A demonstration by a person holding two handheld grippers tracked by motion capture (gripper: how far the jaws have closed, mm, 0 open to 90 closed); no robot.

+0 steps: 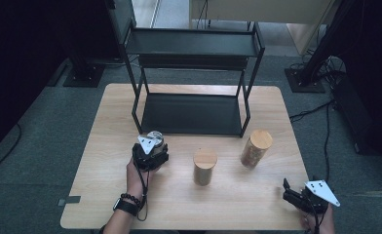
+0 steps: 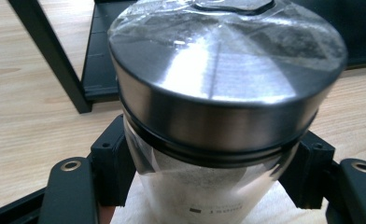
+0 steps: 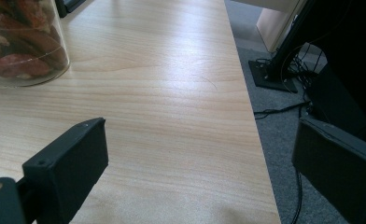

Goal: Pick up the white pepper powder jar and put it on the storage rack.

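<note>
- from the high view, my left gripper [image 1: 150, 155] sits just in front of the black rack [image 1: 194, 78], near its front left leg, and it is clamped around a jar with a metal lid [image 1: 155, 137].
- to the right of that jar, also in front of the rack, stands a wooden-lidded canister [image 1: 204, 166]; farther right, near the rack's front right leg, stands a glass jar with a wooden lid [image 1: 255, 148].
- my right gripper [image 1: 300, 196] rests well away from the rack, at the near right corner of the table [image 1: 106, 195], with nothing in it.
- from the left gripper view, my fingers [image 2: 111, 163] press on both sides of the clear jar [image 2: 209, 186] just under its shiny metal lid [image 2: 228, 79]; the rack's leg [image 2: 50, 56] and bottom shelf lie close behind the jar.
- from the right gripper view, my fingers [image 3: 69, 163] stand wide apart over bare table [image 3: 172, 116], holding nothing.
- in that view the glass jar [image 3: 24, 46], full of reddish dried pieces, stands at the far left, well apart from my fingers; the table's edge and grey floor run along the right.
</note>
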